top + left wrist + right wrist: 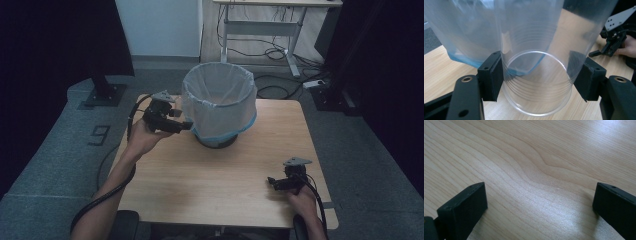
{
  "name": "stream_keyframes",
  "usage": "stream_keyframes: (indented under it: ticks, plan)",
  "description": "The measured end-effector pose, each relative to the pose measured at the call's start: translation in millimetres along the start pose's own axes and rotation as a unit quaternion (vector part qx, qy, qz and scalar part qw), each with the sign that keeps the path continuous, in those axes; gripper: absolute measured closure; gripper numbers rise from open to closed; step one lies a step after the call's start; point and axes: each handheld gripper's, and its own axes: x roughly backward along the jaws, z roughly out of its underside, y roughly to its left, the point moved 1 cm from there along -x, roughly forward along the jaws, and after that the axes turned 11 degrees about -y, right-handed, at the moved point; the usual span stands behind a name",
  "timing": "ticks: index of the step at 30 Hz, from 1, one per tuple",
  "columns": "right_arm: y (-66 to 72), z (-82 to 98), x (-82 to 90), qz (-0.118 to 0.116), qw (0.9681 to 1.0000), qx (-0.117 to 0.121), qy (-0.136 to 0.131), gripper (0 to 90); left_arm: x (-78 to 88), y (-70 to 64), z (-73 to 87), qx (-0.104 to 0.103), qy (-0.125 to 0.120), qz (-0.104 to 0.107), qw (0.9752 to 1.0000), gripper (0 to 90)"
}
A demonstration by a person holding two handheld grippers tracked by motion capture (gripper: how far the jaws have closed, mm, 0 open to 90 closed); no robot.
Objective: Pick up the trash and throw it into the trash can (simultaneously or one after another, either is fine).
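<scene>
Left gripper (pixel 537 80) clamping clear plastic cup (pixel 536 75) by its sidewalls, holding it just left of lined bin (pixel 219 102) at desk's (pixel 220 185) far side. Cup looking light, thin, slippery, crushable; gentle mid-wall squeeze suiting. Right gripper (pixel 274 183) resting near right, jaws gaping, empty.

grey carpet floor (pixel 45 165), pale wall (pixel 160 25), a desk (pixel 265 20) with cables (pixel 272 52) behind, dark curtains (pixel 50 35).

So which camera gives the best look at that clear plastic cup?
The left gripper view: the clear cup sits close up, clamped between two black fingers. From the high view it is hard to make out beside the bin. The right gripper view faces bare table.
</scene>
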Motion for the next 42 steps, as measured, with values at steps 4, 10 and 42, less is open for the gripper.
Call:
stream_keyframes:
  ticks: [4,10,42]
  plan:
    - [0.0,0.0,0.0,0.0,1.0,0.0,0.0,0.0,3.5,2.3,-10.4,0.006,-0.008,0.001,1.0,31.8]
    - [0.0,0.0,0.0,0.0,1.0,0.0,0.0,0.0,6.9,2.6,-26.1,0.007,-0.013,-0.001,0.9999,32.0]
    - [0.0,0.0,0.1,0.0,1.0,0.0,0.001,0.0,-22.8,11.8,-88.6,0.003,-0.029,-0.031,0.9991,33.1]
